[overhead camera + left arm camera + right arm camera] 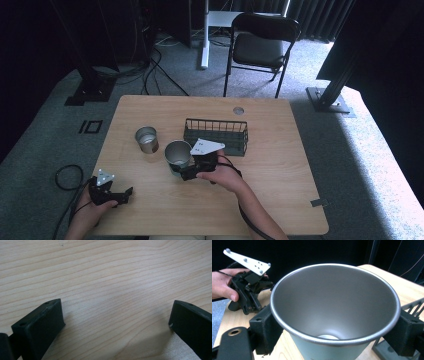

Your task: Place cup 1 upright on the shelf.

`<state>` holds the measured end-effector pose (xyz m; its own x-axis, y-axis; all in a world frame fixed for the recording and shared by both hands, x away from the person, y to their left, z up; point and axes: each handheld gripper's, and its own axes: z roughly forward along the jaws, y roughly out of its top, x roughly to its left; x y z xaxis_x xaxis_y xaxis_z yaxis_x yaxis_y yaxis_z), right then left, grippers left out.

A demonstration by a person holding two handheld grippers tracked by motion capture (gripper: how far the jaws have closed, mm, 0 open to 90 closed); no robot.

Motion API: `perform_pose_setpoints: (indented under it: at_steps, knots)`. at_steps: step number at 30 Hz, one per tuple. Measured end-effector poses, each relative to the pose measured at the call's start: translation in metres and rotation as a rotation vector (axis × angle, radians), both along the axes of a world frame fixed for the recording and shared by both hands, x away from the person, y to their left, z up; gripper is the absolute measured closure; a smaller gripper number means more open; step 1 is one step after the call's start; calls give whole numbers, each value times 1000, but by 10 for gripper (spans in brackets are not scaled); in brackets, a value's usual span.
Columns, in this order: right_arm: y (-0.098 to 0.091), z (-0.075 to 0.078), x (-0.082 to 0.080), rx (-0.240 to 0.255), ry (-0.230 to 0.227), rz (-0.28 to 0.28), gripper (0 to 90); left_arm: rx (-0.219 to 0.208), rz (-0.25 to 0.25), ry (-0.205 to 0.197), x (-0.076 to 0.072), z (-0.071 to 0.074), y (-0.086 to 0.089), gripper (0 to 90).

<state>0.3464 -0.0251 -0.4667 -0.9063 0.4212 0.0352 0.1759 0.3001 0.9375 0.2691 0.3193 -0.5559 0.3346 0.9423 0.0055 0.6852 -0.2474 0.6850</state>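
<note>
Cup (334,312) empty, pinched by right tool (334,340); left tool (117,325) spread.

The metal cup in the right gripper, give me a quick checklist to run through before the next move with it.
1. Right gripper grip on the grey metal cup: a jaw on each side of it, just under the rim. Ok.
2. Cup upright, mouth up: ok.
3. Cup empty: ok, bare bottom shows.
4. Cup lifted off the light wooden table: cannot tell.
5. Dark wire basket right behind the cup: close, watch it. Not ok for a push forward.
6. Second, smaller metal cup and the left gripper, open and low at the table's near left: both apart from the held cup. Ok.
</note>
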Motion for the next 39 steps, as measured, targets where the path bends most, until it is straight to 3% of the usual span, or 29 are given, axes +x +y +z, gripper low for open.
perform_pose_setpoints:
  at_steps: [15, 25, 30, 31, 39]
  knots:
    - [-10, 49, 11, 99, -41, -58, 133, 1, 0, 0, 0, 0, 0, 2]
    - [-19, 69, 19, 119, -82, -121, 134, 0, 0, 0, 0, 0, 0, 2]
    - [-25, 75, 25, 134, -93, -201, 134, 0, 1, -1, 0, 0, 0, 2]
    - [-28, 77, 28, 144, -100, -238, 134, -1, 1, -1, 0, 0, 0, 2]
    - [-44, 82, 42, 112, -144, -422, 134, 0, 0, 0, 0, 0, 0, 2]
